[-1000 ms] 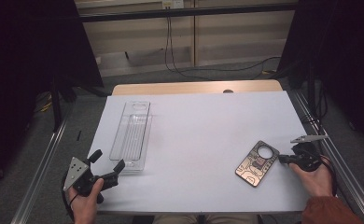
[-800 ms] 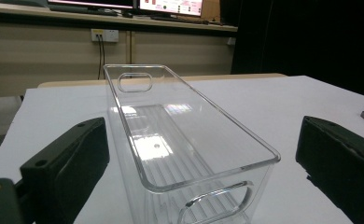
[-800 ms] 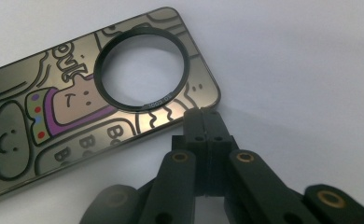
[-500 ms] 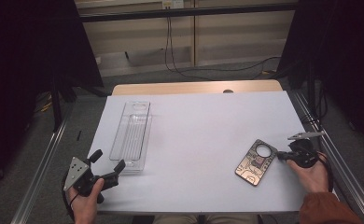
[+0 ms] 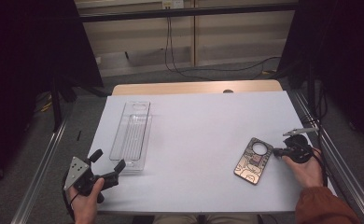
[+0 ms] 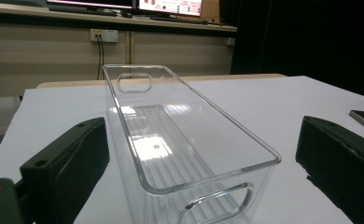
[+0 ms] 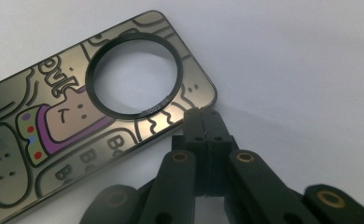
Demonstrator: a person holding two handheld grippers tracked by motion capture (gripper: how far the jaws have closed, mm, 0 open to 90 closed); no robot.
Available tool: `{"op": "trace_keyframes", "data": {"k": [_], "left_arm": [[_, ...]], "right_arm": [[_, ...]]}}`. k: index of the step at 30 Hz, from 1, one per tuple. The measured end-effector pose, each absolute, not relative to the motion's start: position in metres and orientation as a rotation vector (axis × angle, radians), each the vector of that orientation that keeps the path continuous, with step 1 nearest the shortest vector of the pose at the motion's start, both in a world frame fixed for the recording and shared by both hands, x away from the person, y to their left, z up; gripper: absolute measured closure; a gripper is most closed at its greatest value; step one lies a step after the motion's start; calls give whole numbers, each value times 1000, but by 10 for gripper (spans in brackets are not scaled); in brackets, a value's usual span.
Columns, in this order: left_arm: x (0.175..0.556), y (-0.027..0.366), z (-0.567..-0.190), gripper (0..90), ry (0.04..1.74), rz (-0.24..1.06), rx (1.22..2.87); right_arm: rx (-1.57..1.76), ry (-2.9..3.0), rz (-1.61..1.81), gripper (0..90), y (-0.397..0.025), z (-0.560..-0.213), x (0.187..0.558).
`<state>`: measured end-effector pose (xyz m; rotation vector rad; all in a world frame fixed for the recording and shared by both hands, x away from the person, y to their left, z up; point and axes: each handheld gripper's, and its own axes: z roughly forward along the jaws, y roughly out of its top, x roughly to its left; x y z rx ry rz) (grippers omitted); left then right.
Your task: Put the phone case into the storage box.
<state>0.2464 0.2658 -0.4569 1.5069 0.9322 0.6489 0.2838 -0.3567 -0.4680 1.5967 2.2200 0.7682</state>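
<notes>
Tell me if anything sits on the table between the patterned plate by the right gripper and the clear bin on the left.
Nothing visible does. Between the patterned plate and the clear bin lies only bare white table. The right gripper, jaws together, sits at the plate's edge; the left gripper is open beside the bin's near end.

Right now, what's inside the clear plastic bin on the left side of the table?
Nothing: the clear bin looks empty, its ribbed floor showing through to the white table. Glare hides a small patch of that floor.

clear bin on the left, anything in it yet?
Empty. The clear bin stands upright on the white table, and its ribbed floor shows bare through the open top. The patterned plate lies outside it, by the right gripper.
</notes>
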Motion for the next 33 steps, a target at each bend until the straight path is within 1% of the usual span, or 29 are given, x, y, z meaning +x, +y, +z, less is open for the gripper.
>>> {"op": "trace_keyframes", "data": {"k": [9, 17, 21, 33], "left_arm": [[247, 266, -457, 28, 935, 650, 1505], [247, 265, -457, 28, 928, 649, 1510], [247, 265, -457, 28, 928, 645, 1509], [246, 264, -456, 28, 932, 649, 1504]], "right_arm": [[1573, 2228, 744, 900, -343, -468, 300], [1577, 2231, 768, 900, -341, -469, 308], [1553, 2244, 740, 900, -331, -469, 317], [1548, 2255, 776, 900, -326, -470, 327]]}}
